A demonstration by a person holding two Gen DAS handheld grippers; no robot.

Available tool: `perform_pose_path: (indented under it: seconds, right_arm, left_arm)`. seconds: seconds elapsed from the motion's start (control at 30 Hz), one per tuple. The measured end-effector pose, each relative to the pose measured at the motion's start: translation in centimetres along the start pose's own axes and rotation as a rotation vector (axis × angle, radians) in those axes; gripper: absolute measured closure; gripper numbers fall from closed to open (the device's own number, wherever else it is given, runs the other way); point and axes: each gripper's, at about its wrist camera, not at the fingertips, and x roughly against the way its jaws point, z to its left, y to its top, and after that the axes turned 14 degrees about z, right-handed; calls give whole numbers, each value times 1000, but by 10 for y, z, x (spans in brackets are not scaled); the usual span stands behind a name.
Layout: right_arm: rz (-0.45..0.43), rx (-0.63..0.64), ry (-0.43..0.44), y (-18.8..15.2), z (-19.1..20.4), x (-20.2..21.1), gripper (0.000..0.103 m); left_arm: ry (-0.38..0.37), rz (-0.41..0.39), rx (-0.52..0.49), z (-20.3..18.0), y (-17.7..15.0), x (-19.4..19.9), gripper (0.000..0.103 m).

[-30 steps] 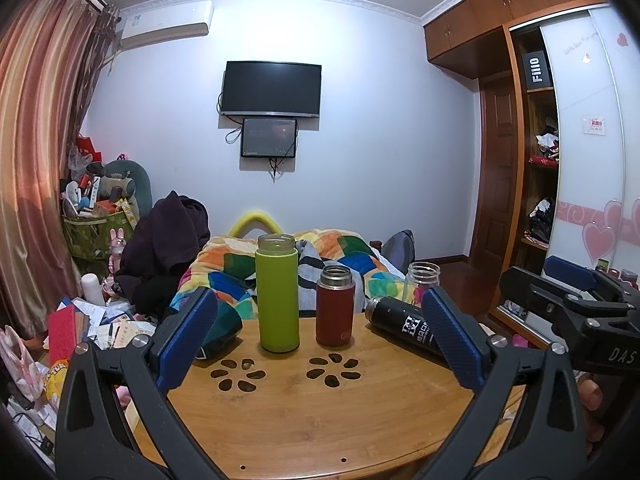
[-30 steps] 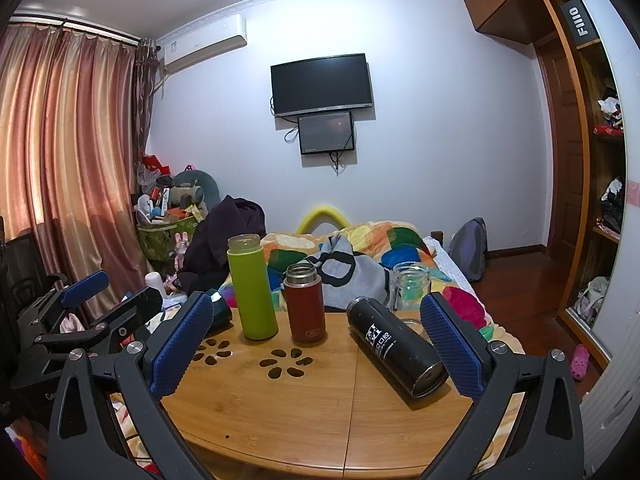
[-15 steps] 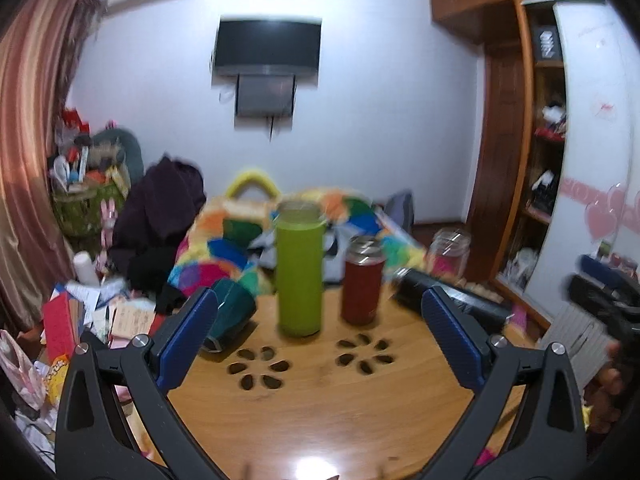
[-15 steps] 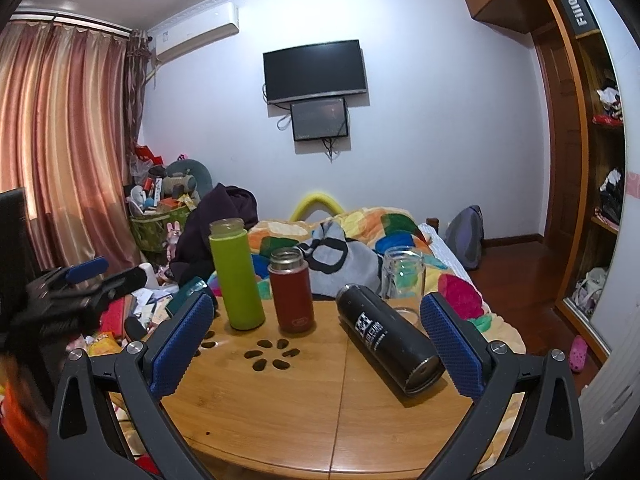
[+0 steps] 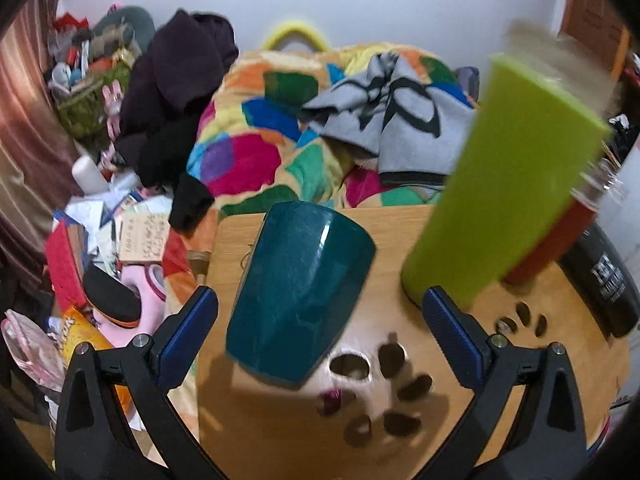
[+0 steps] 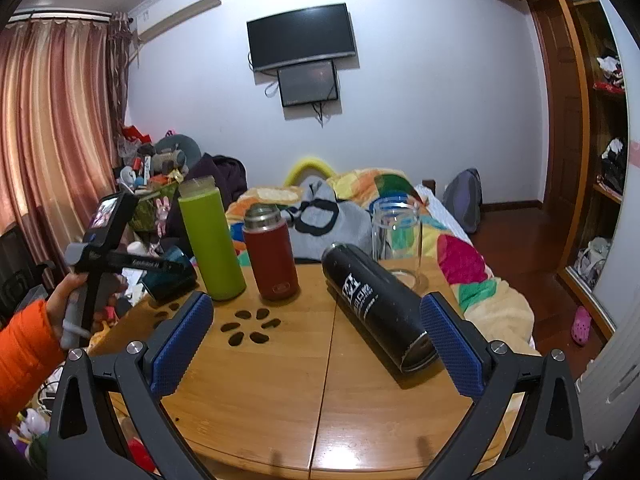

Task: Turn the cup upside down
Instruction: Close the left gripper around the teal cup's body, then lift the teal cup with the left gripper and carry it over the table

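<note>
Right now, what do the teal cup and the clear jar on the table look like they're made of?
The teal cup, lying on its side, looks like glazed ceramic or glossy plastic: opaque, with sharp streak highlights; I can't settle which. The clear jar looks like glass: fully see-through, the bedding showing through it, with a thick bright rim and base.

Left wrist view smeared: green bottle (image 5: 508, 184) blurry, red flask (image 5: 548, 244) mostly hidden behind it. Black bottle (image 5: 600, 276) cut at frame edge. In right wrist view teal cup (image 6: 168, 270) half hidden behind left tongs (image 6: 160, 266), so can't tell jaw gap there.
</note>
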Motion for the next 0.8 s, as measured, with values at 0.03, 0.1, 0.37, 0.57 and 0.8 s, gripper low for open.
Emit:
perform_pose_path:
  seconds: [0.03,0.1,0.37,0.57,0.8]
  right_arm:
    - [9,-2,1,-1,-1,-3,0]
    - [21,-6,4,-1,-3,-7,0]
    - [59,-19,16,-3,-5,-17,0]
    - [60,-11,14,-2,-3,-16,0]
    - [68,2,23,-6,4,-17,0]
  left_arm:
    - [9,13,10,1,4,-7,4]
    - [15,38,10,1,8,-16,14]
    - [45,15,-3,1,7,-16,27]
    - [18,18,-46,-8,-18,-3,29]
    - [-34,34,-174,-51,-63,20,29]
